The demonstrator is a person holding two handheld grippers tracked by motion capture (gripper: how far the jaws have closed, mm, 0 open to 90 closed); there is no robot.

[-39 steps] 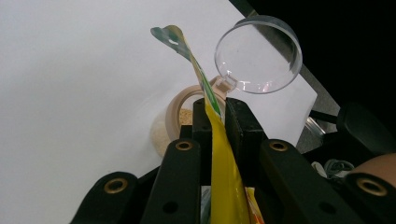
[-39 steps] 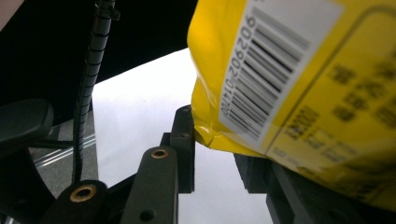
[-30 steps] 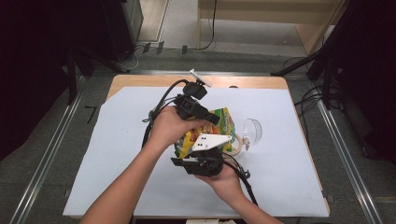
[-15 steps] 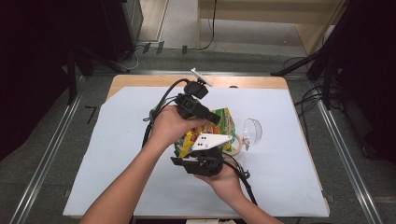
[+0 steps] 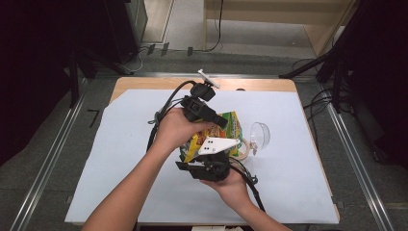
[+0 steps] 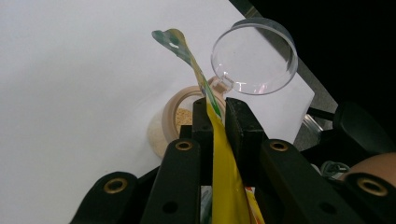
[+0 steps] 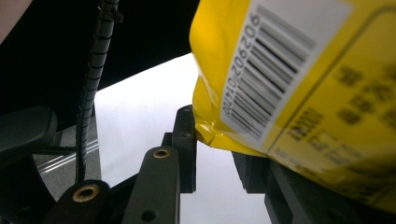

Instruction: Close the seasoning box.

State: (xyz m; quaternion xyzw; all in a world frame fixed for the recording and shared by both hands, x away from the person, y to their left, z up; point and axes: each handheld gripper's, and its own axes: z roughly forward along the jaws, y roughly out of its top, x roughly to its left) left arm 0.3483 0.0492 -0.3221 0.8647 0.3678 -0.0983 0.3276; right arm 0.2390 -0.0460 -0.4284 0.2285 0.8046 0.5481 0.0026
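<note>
High view: a person's two forearms come in from the near edge of a table [image 5: 308, 192] covered with a white sheet, and both hands meet near its middle around a yellow packet [image 5: 230, 126]. The left gripper [image 5: 219, 120] lies across the far end of the packet, its cable looping away to the left. The right gripper [image 5: 211, 161] sits just near of the packet, with its grey three-cornered plate on top.

Just right of the packet stands a tan jar [image 5: 244, 148], and its clear lid [image 5: 260, 134] (flipped up on a hinge) stands tilted beyond it. Jar and lid rest on the sheet, right of centre.

Left gripper view: the jaws are pressed together on the thin sealed edge of the packet [image 6: 224, 163], which runs up between them and ends in a curled green tip. Behind the jaws sits the jar [image 6: 175, 119], holding something pale and grainy, and the lid [image 6: 254, 56] stands to its right.

Right gripper view: the barcode side of the packet [image 7: 289, 79] hangs close in front of the camera. Its lower corner dips between the jaws. The left jaw stands clear to the side, the right one is partly hidden behind the packet, so whether they pinch it cannot be told.
</note>
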